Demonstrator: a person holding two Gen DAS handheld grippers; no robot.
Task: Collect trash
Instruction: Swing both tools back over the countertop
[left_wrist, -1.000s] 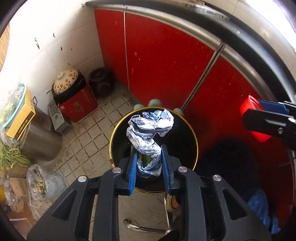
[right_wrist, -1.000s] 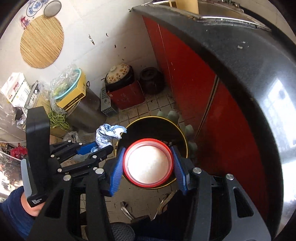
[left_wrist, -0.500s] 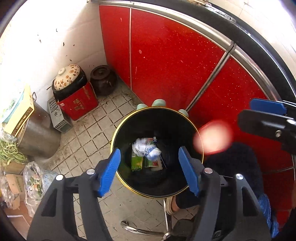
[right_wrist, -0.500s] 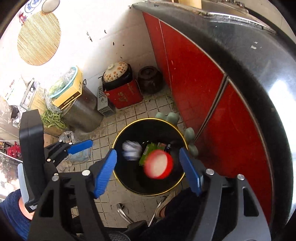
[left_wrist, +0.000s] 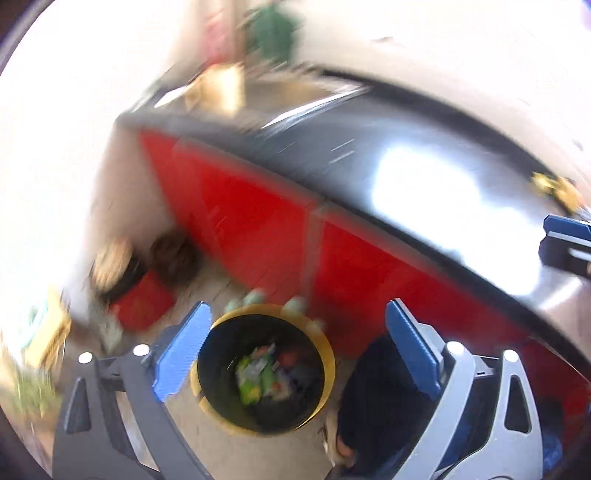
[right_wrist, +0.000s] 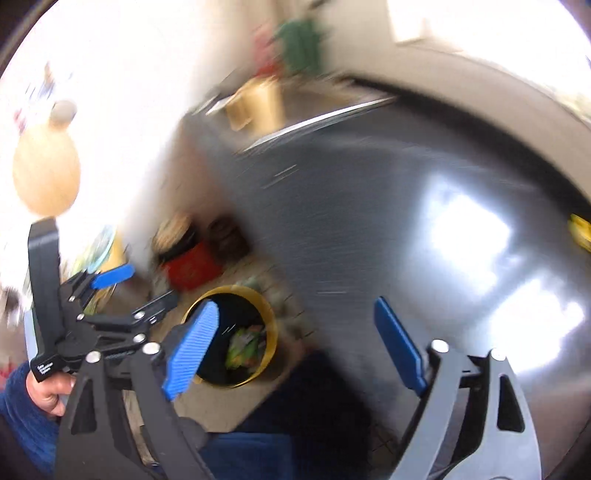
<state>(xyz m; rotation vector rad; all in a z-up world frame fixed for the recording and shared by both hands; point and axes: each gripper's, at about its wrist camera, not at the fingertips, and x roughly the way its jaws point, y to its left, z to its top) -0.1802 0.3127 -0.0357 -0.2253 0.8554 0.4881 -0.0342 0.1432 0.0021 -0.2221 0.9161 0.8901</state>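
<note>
In the left wrist view, heavily smeared by motion, the left gripper (left_wrist: 295, 347) stood wide, its blue pads (left_wrist: 181, 354) far apart with nothing between them; its jaws had just been opening. Below, framed by the pads, the yellow-rimmed black bin (left_wrist: 328, 369) sat on the tiled floor (left_wrist: 221, 291) in front of the red cabinet doors (left_wrist: 236, 221). Inside it lay the trash (left_wrist: 258, 373), a blurred heap of green, white and red scraps. A red box (left_wrist: 144, 302) with a pot on top and a dark jar (left_wrist: 173, 254) stood by the wall. The glossy dark counter (left_wrist: 332, 155) ran above the doors, and a blue tip of the right gripper (left_wrist: 565, 229) showed at the right edge.

In the right wrist view, equally blurred, the right gripper (right_wrist: 295, 347) also stood wide and held nothing, its jaws having just been opening. The bin (right_wrist: 271, 332) lay low, partly behind the near blue pad (right_wrist: 192, 347), with the trash (right_wrist: 243, 347) visible inside. At the left, the left gripper (right_wrist: 125, 291) was held in a hand (right_wrist: 50, 395) with a blue sleeve (right_wrist: 18, 406). The counter (right_wrist: 351, 221) filled the right side, with something yellow (right_wrist: 580, 230) at its far edge.
</note>
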